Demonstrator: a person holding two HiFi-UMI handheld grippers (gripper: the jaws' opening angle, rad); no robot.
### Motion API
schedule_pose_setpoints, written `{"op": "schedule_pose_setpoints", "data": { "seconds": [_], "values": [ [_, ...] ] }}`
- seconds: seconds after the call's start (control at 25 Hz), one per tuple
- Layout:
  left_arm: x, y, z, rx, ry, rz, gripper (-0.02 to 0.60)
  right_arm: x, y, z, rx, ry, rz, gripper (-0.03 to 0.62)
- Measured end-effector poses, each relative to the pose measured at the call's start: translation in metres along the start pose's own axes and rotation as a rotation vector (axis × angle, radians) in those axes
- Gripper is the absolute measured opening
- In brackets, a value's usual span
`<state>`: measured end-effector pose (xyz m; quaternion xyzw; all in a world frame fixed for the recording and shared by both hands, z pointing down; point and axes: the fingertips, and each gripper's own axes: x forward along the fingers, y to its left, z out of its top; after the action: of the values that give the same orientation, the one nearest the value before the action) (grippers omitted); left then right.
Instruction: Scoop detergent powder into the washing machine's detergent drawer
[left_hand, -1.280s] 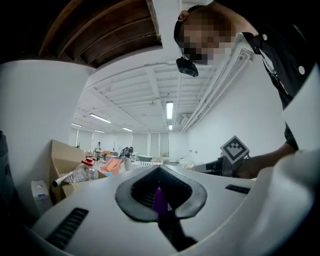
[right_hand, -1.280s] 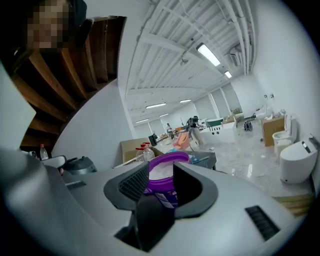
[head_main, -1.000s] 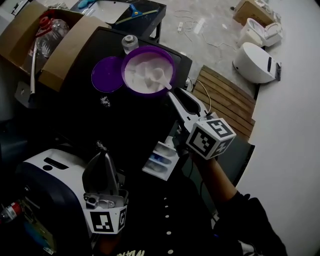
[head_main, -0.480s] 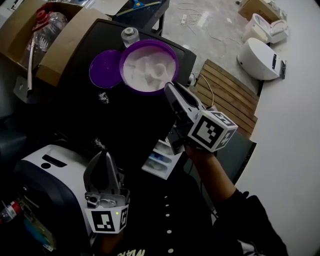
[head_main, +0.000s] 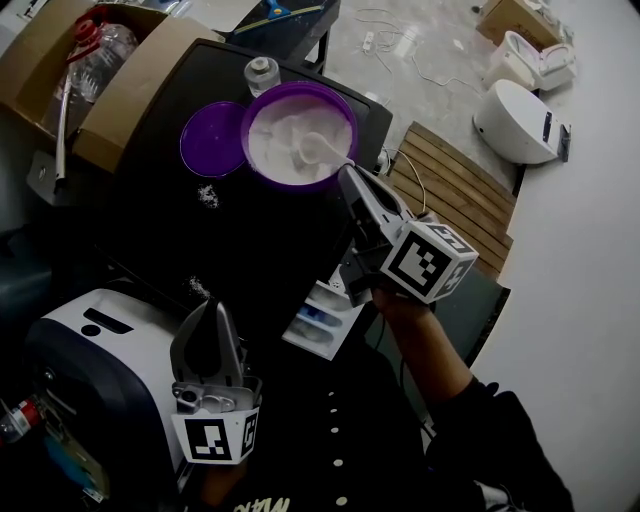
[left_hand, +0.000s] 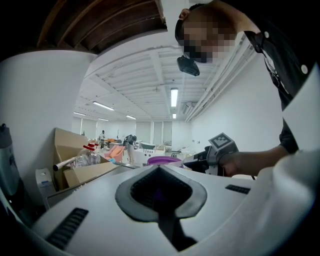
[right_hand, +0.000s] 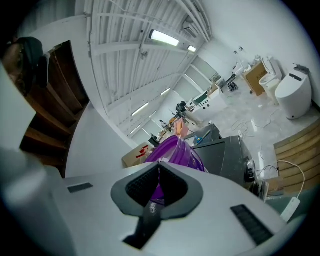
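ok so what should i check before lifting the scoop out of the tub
1. right gripper fingers closed on the scoop handle: ok
2. scoop bowl filled with powder: cannot tell
3. lid off the tub, lying beside it: ok
4. detergent drawer pulled out: ok
5. left gripper shut, empty, away from the tub and the drawer: ok

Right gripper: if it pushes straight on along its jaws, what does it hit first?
The white scoop: the right gripper's shut jaws seem to pinch its handle. Beyond that is the powder in the purple tub, though depth is unclear.
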<state>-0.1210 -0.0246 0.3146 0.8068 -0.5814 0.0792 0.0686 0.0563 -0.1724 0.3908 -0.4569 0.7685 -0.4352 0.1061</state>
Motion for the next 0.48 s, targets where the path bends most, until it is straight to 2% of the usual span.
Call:
{"op": "schedule_pose_setpoints", "data": {
  "seconds": [0.16, 0.24, 0.36, 0.48],
  "values": [
    [-0.001, 0.002, 0.001, -0.003, -0.005, 0.000, 0.015, -0.001, 0.005, 0.002, -0.150, 0.007, -0.001, 0.031],
    [-0.003, 0.003, 0.001, -0.004, -0.007, 0.001, 0.015, 0.000, 0.010, 0.005, -0.303, 0.021, 0.004, 0.031],
    [-0.004, 0.005, 0.002, -0.005, -0.012, 0.004, 0.015, 0.005, 0.019, 0.011, -0.609, 0.088, 0.003, 0.031],
    [-0.004, 0.006, 0.001, -0.008, -0.013, 0.007, 0.015, 0.012, 0.022, 0.010, -0.786, 0.175, 0.020, 0.031]
  ]
}}
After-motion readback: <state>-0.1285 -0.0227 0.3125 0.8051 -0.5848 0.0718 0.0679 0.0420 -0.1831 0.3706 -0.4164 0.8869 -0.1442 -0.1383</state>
